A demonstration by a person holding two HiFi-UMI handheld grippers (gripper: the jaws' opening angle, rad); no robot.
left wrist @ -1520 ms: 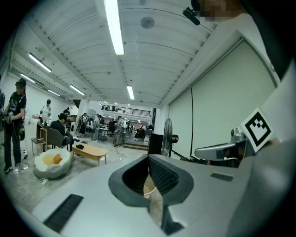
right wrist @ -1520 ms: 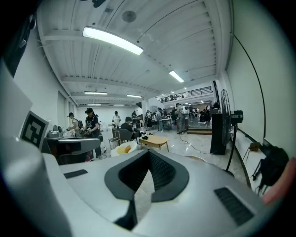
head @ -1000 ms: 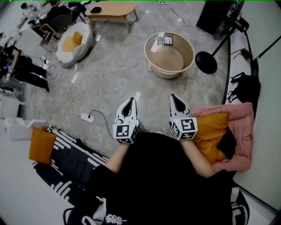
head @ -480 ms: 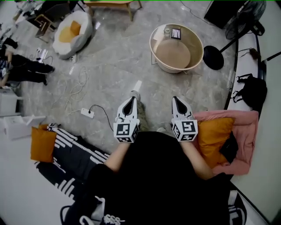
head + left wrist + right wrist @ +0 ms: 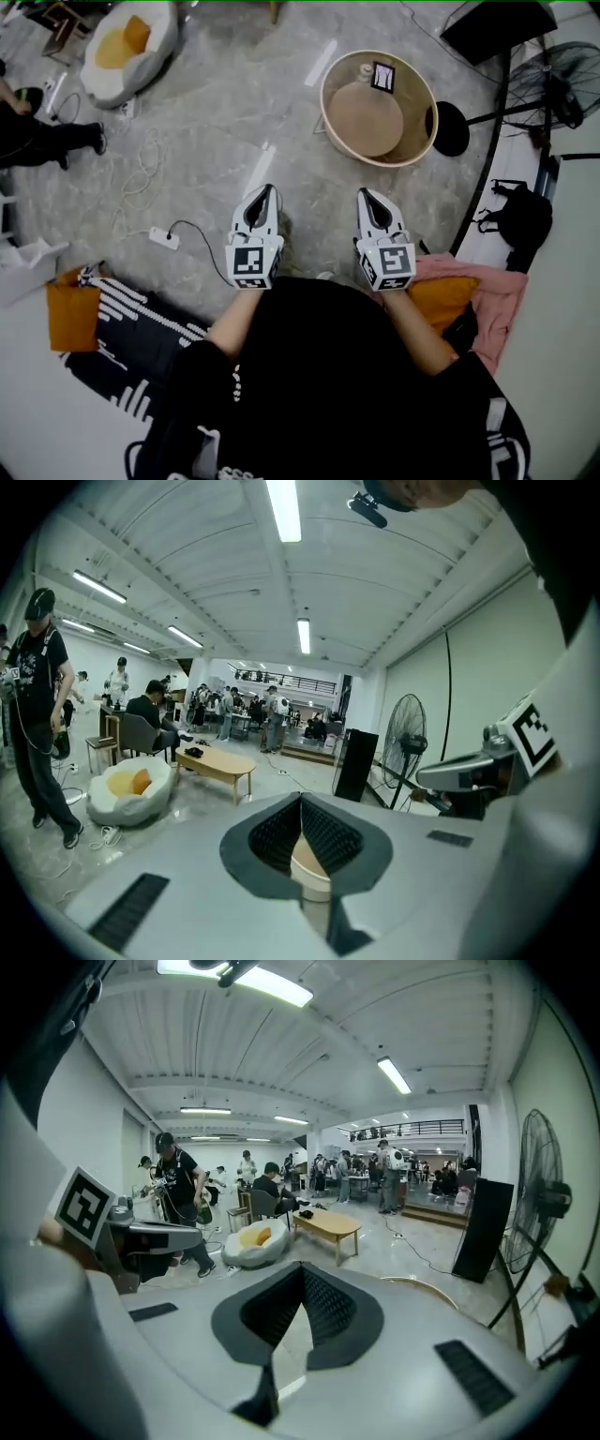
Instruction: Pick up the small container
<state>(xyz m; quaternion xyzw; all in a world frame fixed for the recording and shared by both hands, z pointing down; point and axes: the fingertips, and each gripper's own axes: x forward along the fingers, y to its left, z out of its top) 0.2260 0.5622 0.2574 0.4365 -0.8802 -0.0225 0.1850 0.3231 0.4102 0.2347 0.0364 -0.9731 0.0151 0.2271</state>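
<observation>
Left tool [image 5: 266, 191], right tool [image 5: 365, 194]: both closed tight, carrying nothing. Small container [image 5: 364, 71] sitting well ahead of them, at far edge of round counter [image 5: 424, 124]. Tools arriving unopened risking nudging it over.

No word, number or brand can be read here. The cubes on the left gripper [image 5: 265, 190] and the right gripper [image 5: 365, 194] carry only black-and-white square markers (patterns, not letters). A small dark card [image 5: 382, 75] leans at the far rim of the round tub [image 5: 323, 103], and its face is too small to read. The white print [image 5: 208, 457] on the person's black clothing, well apart from the tub, is illegible.
</observation>
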